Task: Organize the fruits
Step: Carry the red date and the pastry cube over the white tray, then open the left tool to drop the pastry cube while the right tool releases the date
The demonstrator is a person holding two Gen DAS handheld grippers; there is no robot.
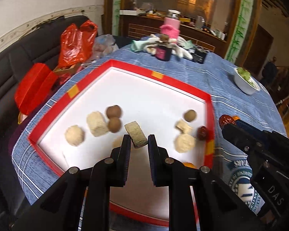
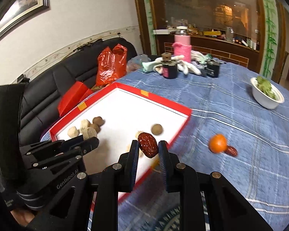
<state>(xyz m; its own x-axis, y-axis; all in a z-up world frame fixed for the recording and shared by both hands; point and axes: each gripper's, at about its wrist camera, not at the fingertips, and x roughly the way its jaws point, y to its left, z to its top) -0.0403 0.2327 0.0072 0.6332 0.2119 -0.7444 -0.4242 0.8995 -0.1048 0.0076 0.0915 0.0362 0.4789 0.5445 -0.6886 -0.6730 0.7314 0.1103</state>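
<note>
A red-rimmed white tray [image 1: 163, 78] lies on the blue cloth. In it are brown round fruits [image 1: 114, 111], beige cut pieces [image 1: 96, 123] and a red date [image 1: 202, 132]. My left gripper [image 1: 139, 141] is shut on a beige block [image 1: 135, 134] above the tray. My right gripper [image 2: 148, 146] is shut on a red date [image 2: 148, 147] over the tray's [image 2: 181, 111] right edge; in the left wrist view it [image 1: 228, 122] shows beside the tray. An orange [image 2: 217, 142] and another date [image 2: 232, 151] lie on the cloth to the right.
A white bowl of greens [image 2: 266, 94] stands at the far right. A dark jar [image 2: 169, 68], a pink-wrapped jar [image 2: 182, 48], white gloves [image 2: 188, 68] and a black cup [image 2: 212, 68] stand at the back. A red bag [image 2: 110, 65] rests on the black sofa [image 2: 48, 88].
</note>
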